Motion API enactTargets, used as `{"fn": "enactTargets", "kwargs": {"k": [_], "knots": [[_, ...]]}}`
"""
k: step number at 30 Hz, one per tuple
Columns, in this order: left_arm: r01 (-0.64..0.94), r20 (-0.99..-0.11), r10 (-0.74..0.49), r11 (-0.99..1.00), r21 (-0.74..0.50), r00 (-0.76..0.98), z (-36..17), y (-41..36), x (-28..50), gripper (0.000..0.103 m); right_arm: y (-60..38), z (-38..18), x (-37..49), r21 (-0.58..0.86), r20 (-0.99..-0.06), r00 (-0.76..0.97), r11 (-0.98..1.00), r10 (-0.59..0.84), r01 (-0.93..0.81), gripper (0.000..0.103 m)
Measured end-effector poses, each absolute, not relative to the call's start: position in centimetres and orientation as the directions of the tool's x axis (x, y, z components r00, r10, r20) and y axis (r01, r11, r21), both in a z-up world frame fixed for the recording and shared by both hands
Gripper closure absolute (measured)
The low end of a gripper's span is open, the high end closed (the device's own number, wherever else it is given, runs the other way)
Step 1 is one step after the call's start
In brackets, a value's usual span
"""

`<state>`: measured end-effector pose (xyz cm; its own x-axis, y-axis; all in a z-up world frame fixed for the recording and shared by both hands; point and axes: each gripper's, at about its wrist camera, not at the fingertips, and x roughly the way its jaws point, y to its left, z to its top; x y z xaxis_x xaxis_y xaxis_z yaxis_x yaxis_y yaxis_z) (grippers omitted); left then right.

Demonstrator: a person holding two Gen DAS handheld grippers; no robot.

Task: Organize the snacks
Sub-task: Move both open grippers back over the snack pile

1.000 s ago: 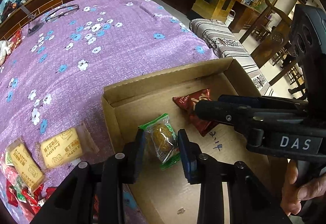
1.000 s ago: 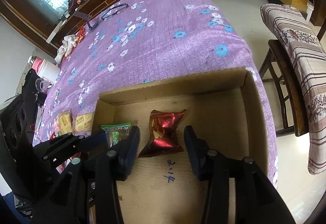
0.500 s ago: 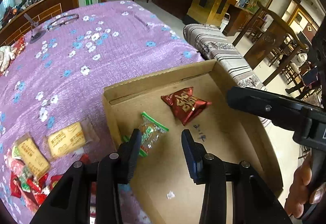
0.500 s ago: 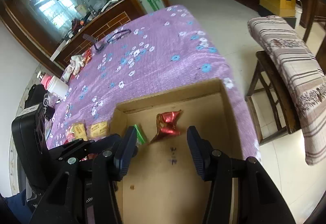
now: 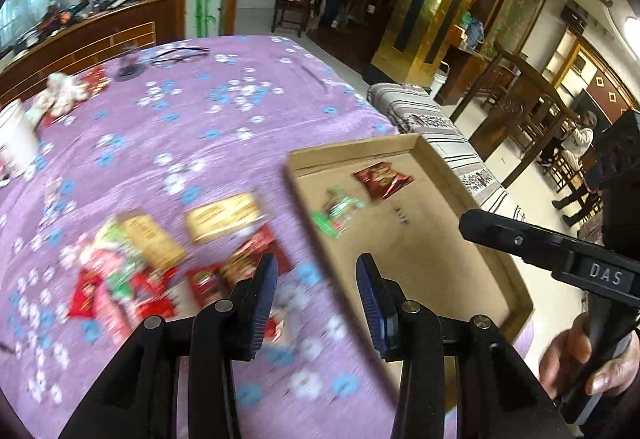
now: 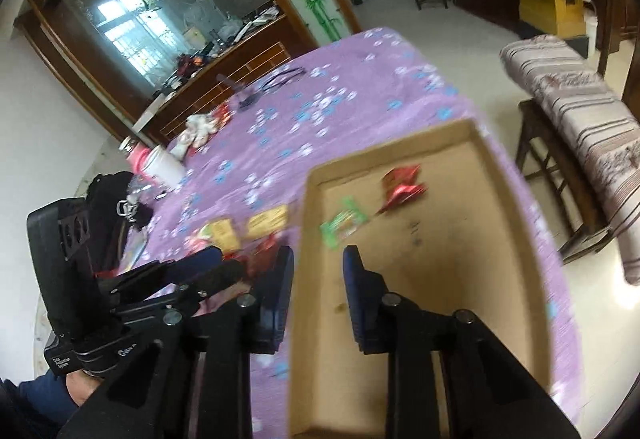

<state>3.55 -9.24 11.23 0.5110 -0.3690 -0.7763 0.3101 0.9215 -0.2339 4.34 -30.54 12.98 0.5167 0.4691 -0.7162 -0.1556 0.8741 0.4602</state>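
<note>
Box floor: bare in the near half of the cardboard box (image 6: 432,279); open from above.
Box, far end: red packet (image 6: 402,189) and green packet (image 6: 344,225) lie near the 12 o'clock wall, just apart.
Box walls: low cardboard rims on all sides.
Cloth, 9 o'clock of box: snack pile (image 5: 160,255) crowds the purple tablecloth (image 5: 224,111).
Cloth, 12 o'clock: bare beyond the box.
3 o'clock: striped bench (image 6: 580,111) beside the table edge.
</note>
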Motion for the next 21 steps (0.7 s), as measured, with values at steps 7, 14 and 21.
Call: {"fn": "enactTargets", "kwargs": {"k": [7, 14, 21], "knots": [[0.277, -0.779, -0.341, 0.935, -0.223, 0.525, 10.9, -4.2, 0.9, 0.061, -23.8, 12.5, 2.8, 0.481, -0.727, 0.423, 0.841, 0.541, -0.248, 0.067], [0.216, -0.79, -0.315, 0.948, -0.234, 0.526, 9.9, -0.1, 0.1, 0.061, -19.3, 11.4, 2.1, 0.429, -0.784, 0.344, 0.852, 0.516, -0.3, 0.043], [0.121, -0.806, -0.276, 0.961, -0.25, 0.524, 8.9, 4.1, -0.3, 0.06, -18.2, 9.3, 2.6, 0.48, -0.789, 0.276, 0.831, 0.549, -0.28, 0.043]]}}
